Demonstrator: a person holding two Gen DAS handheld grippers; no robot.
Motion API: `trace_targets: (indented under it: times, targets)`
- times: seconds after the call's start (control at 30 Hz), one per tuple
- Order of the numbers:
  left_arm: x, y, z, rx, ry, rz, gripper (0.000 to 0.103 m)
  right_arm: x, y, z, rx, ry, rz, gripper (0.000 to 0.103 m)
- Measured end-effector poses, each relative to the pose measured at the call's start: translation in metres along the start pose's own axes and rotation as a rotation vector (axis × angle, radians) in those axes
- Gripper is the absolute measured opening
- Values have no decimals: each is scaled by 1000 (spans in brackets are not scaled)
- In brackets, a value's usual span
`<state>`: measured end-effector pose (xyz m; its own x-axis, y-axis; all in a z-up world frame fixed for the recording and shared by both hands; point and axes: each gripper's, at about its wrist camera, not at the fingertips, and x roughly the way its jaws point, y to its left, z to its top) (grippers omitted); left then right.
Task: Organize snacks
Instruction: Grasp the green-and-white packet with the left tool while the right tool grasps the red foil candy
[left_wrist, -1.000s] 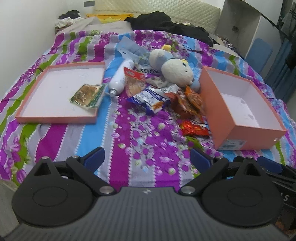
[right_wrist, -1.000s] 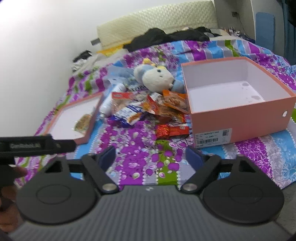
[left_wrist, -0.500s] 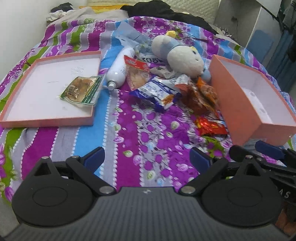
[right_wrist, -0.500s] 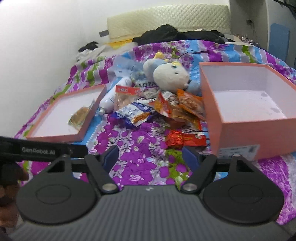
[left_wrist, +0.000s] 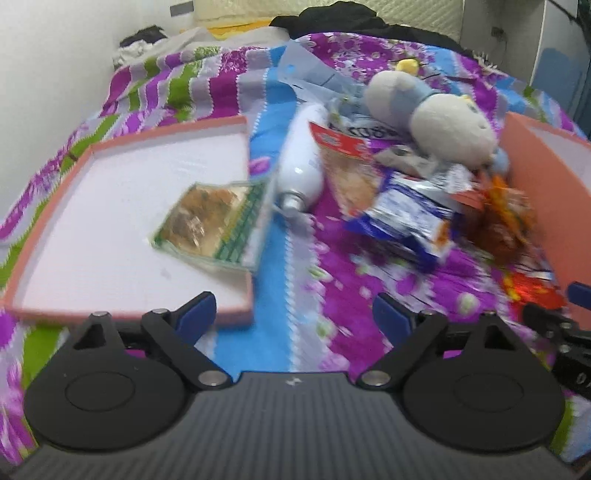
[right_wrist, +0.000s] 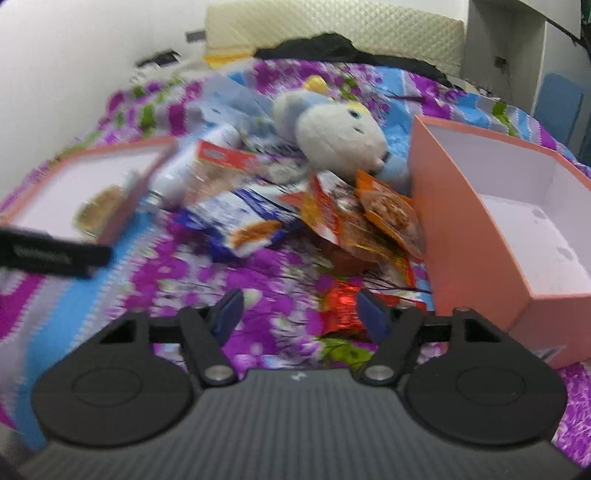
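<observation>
A pile of snack packets lies on the flowered bedspread: a blue-white packet (left_wrist: 406, 218) (right_wrist: 240, 218), orange packets (right_wrist: 388, 214), a red foil packet (right_wrist: 341, 301) and a red-topped clear packet (left_wrist: 343, 162). A green-edged packet (left_wrist: 214, 221) rests in the shallow pink lid (left_wrist: 92, 236). The deep pink box (right_wrist: 480, 229) stands to the right. My left gripper (left_wrist: 291, 317) hovers near the lid's front corner, jaws wide and closing, nothing between them. My right gripper (right_wrist: 297, 310) is just short of the red foil packet, jaws closing, nothing between them.
A white bottle (left_wrist: 301, 166) and a grey-white plush toy (right_wrist: 332, 136) lie among the packets. Dark clothing (right_wrist: 332, 48) and a padded headboard (right_wrist: 332, 26) are at the far end. A white wall runs along the left. The other gripper's black finger (right_wrist: 51, 254) shows at left.
Both grippers have moved forward and down toward the pile, so the lid, packets and box look larger. The right jaws have narrowed; the left jaws narrowed slightly.
</observation>
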<state>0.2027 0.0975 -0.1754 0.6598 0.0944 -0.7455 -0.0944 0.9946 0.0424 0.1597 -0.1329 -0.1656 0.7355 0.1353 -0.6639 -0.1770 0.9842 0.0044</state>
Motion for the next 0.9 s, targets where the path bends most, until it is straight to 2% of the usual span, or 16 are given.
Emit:
trace_targets:
  times: [0.17,0.33,0.4,0.53,0.6,0.67,0.8,0.83,0.9]
  targets:
    - [37,11,23,35,-10,53,89,27,-5,0,-21,50,-51,59]
    - [67,22,46,2,-8,94,83,42,-2,1,-81,71,-107,59]
    - [80,25,52,5,1,104,73,48,-3,0,-92,82,-119,56]
    - [97,28,54,-4,20,107,63,58,-7,-3,-93,106,-130,54]
    - [103,30,54,-9,29,109,53,63,-9,-5,-94,123,-127,53]
    - [105,33,53,-26,33,103,43,67,-14,-6,-78,136,-99,52]
    - [100,35,48,-41,26,102,21,69,-22,-1,-50,162,-27,41]
    - [98,33,47,-33,24,108,19,69,-24,0,-52,163,-17,40]
    - [92,31,46,-28,20,101,10,69,-26,0,-40,160,-4,38]
